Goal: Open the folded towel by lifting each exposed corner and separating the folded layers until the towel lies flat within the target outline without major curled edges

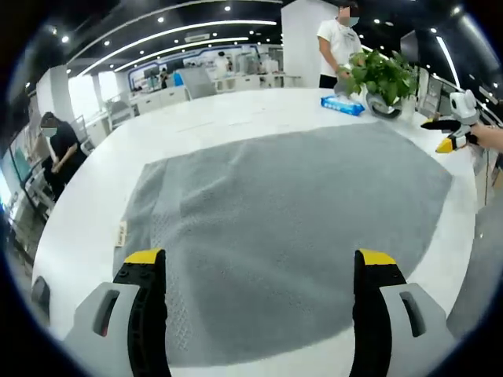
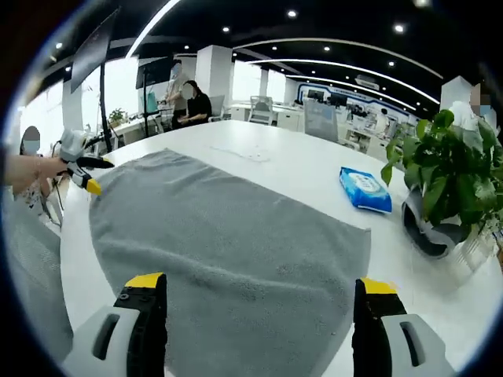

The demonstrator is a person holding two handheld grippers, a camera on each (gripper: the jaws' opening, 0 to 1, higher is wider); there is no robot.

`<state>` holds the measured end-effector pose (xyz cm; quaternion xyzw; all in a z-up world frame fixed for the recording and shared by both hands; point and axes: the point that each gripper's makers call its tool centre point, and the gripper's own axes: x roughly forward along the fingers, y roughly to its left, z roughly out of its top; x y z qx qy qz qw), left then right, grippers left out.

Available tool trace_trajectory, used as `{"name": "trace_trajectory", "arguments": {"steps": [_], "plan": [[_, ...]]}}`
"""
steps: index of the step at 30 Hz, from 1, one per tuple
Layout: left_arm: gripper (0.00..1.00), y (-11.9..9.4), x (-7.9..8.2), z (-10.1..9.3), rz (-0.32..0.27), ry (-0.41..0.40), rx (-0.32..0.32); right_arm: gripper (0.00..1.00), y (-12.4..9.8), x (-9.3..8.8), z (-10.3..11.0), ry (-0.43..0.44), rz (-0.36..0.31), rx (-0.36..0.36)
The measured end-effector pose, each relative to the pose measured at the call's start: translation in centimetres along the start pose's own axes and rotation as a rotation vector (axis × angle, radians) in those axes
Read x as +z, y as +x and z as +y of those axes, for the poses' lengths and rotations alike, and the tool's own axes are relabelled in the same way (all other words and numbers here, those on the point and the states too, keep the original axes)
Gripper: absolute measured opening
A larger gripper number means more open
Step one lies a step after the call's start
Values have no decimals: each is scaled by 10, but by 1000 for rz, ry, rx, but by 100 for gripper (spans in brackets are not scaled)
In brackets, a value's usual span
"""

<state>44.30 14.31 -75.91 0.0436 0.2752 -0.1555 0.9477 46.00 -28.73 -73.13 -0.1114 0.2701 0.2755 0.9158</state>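
Towel [image 1: 291, 236] spread grey across the white table [image 1: 204, 118] is what the left gripper view looks down on, seemingly opened out in a single layer; the left gripper [image 1: 259, 267] hangs over its near edge with jaws spread wide and nothing between them; a small tag [image 1: 121, 233] sticks out at the towel's left border, its writing too small to read; no target outline can be made out on the table, so whether the cloth sits inside it cannot be judged; at the far right the other gripper [image 1: 449, 133] shows beside the towel's far corner; beyond it stand a blue packet [image 1: 343, 104] and a potted plant [image 1: 383, 78], with people in the room behind.

Risk, as I judge it, lies in any further tug: a pull at one corner could drag the whole cloth askew or curl an edge back under.

Right gripper view: the right gripper [image 2: 259, 290] is likewise released, jaws apart above the towel [image 2: 228, 243], gripping nothing; the left gripper [image 2: 82, 169] appears at the far left in a hand [image 2: 31, 171], at the towel's corner, and whether it pinches cloth there cannot be told from this view; the blue packet [image 2: 365, 190] bears print, illegible here; the plant [image 2: 448, 181] stands near enough the table edge that a wide sweep might knock it.
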Motion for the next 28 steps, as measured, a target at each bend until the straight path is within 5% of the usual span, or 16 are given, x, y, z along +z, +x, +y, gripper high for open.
{"name": "trace_trajectory", "arguments": {"steps": [8,12,16,18,19,20,28], "plan": [[99,-59,21,-22,-102,3,21,100,-55,9,27,6,-86,-20],[99,-87,37,-32,-206,-27,49,100,-87,9,36,-6,-133,-56],[99,-108,39,-46,-256,-42,65,100,-110,10,40,41,-200,-92],[99,-115,44,-48,-305,-52,88,100,-121,12,40,47,-256,-132],[99,-121,52,-50,-376,-101,115,100,-129,15,36,41,-303,-186],[99,-123,60,-56,-436,-131,110,100,-131,16,35,35,-320,-198],[99,-105,55,-91,-446,-56,131,100,-127,14,49,47,-419,-248]]}}
